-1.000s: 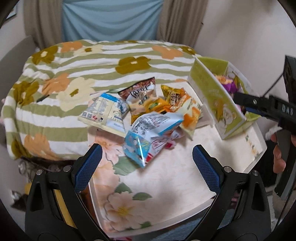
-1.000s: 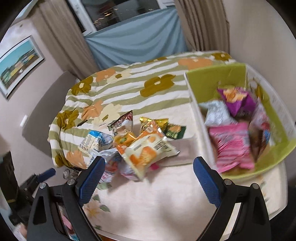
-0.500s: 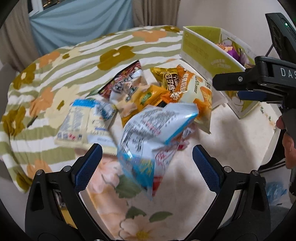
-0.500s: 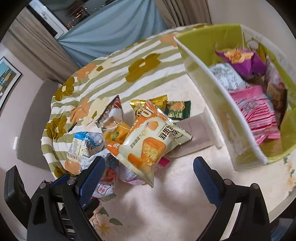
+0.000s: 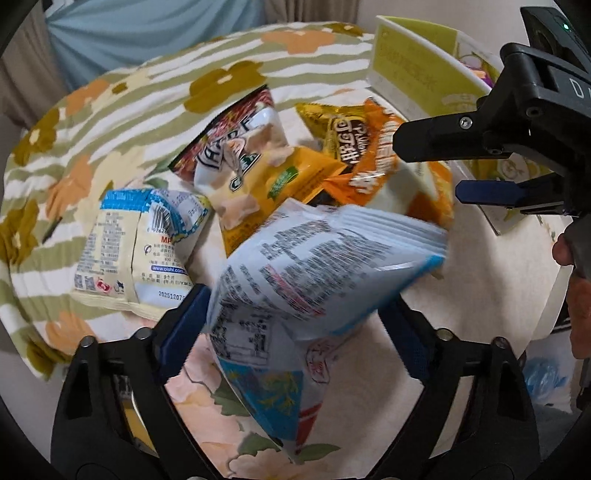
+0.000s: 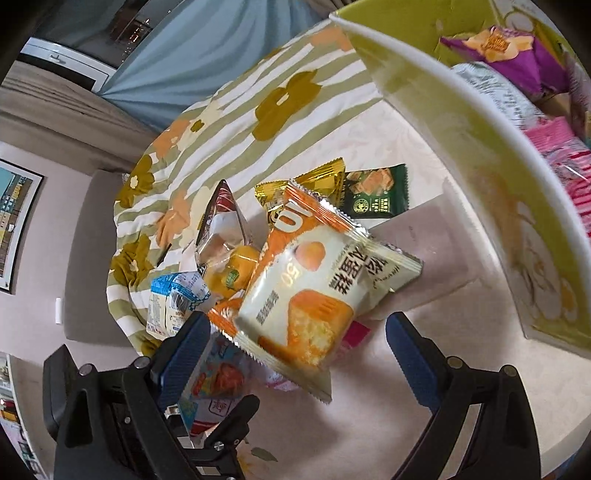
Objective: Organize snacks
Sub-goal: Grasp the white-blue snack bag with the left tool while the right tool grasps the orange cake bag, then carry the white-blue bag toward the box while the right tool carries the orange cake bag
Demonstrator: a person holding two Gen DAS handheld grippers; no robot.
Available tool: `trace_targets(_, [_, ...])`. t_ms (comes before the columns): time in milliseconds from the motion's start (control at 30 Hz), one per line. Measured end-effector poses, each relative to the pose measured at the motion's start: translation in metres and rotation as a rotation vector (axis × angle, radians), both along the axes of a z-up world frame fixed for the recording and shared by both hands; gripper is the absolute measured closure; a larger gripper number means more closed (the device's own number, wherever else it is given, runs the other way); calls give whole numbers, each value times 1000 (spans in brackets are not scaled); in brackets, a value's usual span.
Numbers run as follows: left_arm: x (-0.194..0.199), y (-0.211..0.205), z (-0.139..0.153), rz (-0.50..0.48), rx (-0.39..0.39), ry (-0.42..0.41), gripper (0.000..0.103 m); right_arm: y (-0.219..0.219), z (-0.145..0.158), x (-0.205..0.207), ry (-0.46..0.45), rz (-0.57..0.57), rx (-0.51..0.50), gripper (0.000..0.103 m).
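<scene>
Left gripper point(image 5: 291, 325): jaws closing around the blue-white packet point(image 5: 317, 258), not yet pinching it.
Right gripper point(image 6: 295, 339): jaws released, straddling the orange cake packet point(image 6: 314, 291), bound for the green box point(image 6: 461, 122).

Left wrist view: steeply down, close over the snack pile point(image 5: 295, 192) on the desk point(image 5: 480, 295); green box point(image 5: 417, 70) far right. Right wrist view: also tilted down, close, rolled, from the pile's right; box wall point(image 6: 461, 147) fills right side. Shared: pile, striped flower cloth point(image 6: 229, 122), blue curtain point(image 5: 147, 33), box.
</scene>
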State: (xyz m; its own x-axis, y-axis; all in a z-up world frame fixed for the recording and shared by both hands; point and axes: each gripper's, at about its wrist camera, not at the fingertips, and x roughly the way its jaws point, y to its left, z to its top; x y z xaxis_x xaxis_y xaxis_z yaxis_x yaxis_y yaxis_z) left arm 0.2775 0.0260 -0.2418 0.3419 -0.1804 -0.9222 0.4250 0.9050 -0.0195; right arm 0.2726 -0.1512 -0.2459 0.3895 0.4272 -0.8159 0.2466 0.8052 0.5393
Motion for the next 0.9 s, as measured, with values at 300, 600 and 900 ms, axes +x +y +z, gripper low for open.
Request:
trace_targets(300, [7, 7, -3, 23, -14, 53, 34, -1, -11, 17, 47, -18, 14, 8])
trace_targets(600, [6, 13, 2, 70, -56, 83, 39, -2, -20, 32, 76, -33, -23, 8])
trace_targets(900, [2, 21, 16, 106, -88, 63, 42, -3, -23, 34, 83, -16, -60, 27])
